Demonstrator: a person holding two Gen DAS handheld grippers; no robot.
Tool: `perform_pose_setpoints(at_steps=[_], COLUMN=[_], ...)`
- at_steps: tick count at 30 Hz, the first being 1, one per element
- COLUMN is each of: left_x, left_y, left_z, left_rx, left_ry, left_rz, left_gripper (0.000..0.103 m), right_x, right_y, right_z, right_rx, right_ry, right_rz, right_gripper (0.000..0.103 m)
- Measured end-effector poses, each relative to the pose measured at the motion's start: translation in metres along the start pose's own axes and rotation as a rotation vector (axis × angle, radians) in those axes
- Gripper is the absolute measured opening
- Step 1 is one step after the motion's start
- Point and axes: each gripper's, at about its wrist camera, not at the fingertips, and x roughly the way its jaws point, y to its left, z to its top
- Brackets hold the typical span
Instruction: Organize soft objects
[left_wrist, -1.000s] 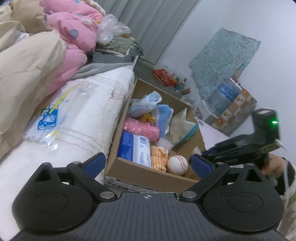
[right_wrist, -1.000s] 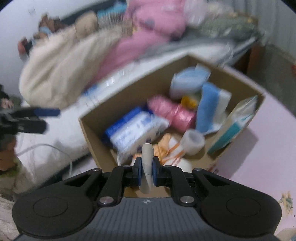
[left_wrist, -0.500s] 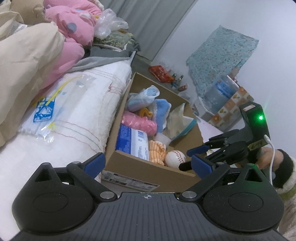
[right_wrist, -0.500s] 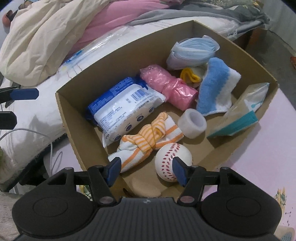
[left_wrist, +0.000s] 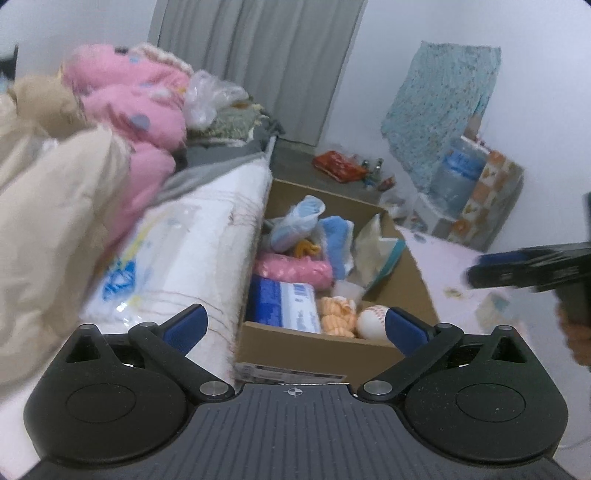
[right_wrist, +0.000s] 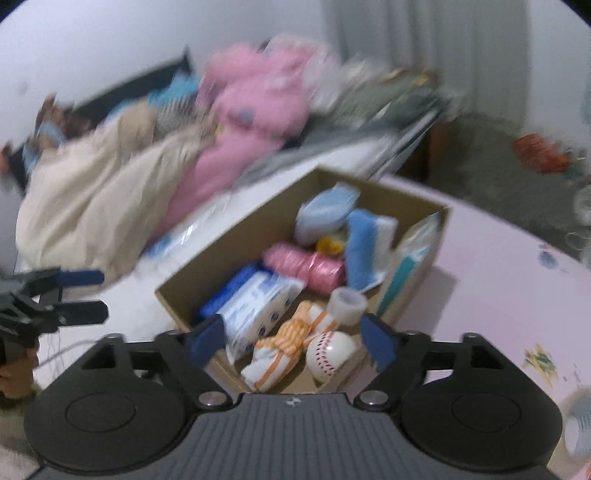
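The right gripper (right_wrist: 293, 338), jaws opening and empty, hangs over the near corner of the brown cardboard box (right_wrist: 236, 254), where the white red-stitched baseball (right_wrist: 330, 354) lies. The left gripper (left_wrist: 295, 325) gapes wide, holding nothing.

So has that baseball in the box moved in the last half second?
No. The baseball sits beside the orange-striped cloth in the cardboard box's near corner, as before.

Grey curtain (left_wrist: 258, 62), water jug (left_wrist: 456, 173) by wall, red packet (left_wrist: 338, 166) on floor.
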Motion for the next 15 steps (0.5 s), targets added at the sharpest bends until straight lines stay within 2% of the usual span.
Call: perform_pose_setpoints(at_steps=[5, 8, 12, 15], left_x=[-0.004, -0.004, -0.003, -0.005], left_y=[-0.016, -0.026, -0.047, -0.056], left_z=[-0.006, -0.011, -0.019, -0.023], left_rx=[0.083, 0.131, 0.251, 0.297], left_ry=[-0.010, -0.007, -0.003, -0.016], left_rz=[0.060, 0.102, 0.196, 0.225], left_gripper=[0.103, 0.103, 0.103, 0.103], right_x=[-0.033, -0.039, -0.037, -0.033], right_y=[0.007, 0.018, 0.042, 0.058], right_z=[-0.035, -0.056, -0.080, -0.096], right_rx=[0.134, 0.192, 0.204, 0.205], right_ry=[-0.153, -0.228, -0.285, -0.304], right_rz=[-0.071, -0.132, -0.286, -0.381], right_gripper=[0.046, 0.046, 0.046, 0.046])
